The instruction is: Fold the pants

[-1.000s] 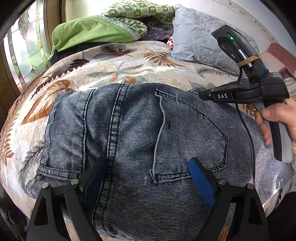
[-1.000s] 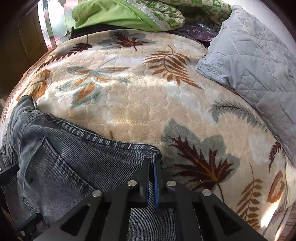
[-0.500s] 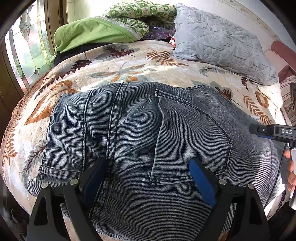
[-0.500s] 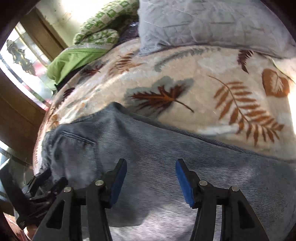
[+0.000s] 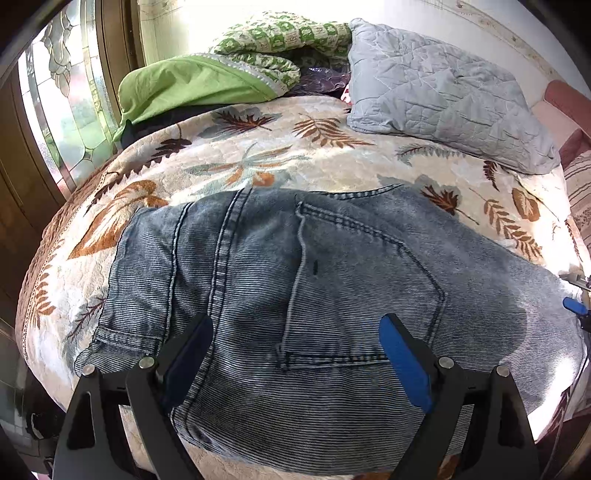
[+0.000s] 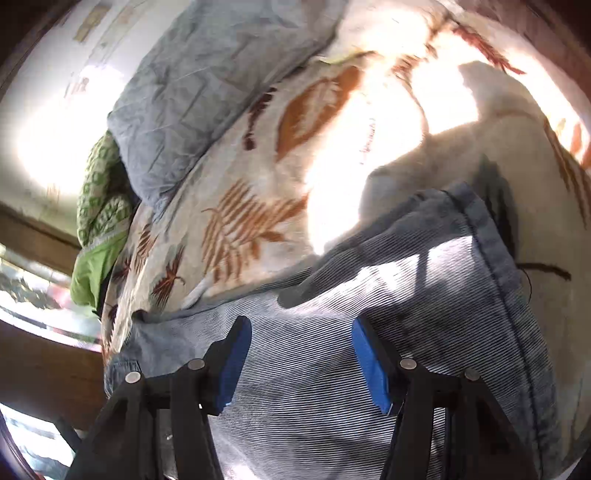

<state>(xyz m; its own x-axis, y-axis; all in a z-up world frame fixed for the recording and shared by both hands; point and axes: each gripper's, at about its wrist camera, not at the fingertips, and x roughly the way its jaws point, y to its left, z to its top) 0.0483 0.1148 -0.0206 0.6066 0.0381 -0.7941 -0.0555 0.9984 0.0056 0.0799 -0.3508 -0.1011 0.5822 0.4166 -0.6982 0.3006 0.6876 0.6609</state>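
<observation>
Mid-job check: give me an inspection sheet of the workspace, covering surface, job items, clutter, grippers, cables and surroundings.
Surface: bed under a leaf-print blanket, partly in hard sunlight.
Job's things: blue jeans lying across the blanket, back pocket facing up; a leg end with its hem shows in the right wrist view.
Clutter: grey quilted pillow, green pillow and green patterned bedding at the far side.
Grippers: left gripper open above the jeans, holding nothing; right gripper open over the leg, holding nothing.
Cables: thin dark cable on the blanket beside the hem.
Surroundings: patterned glass window at left, pale wall behind.
</observation>
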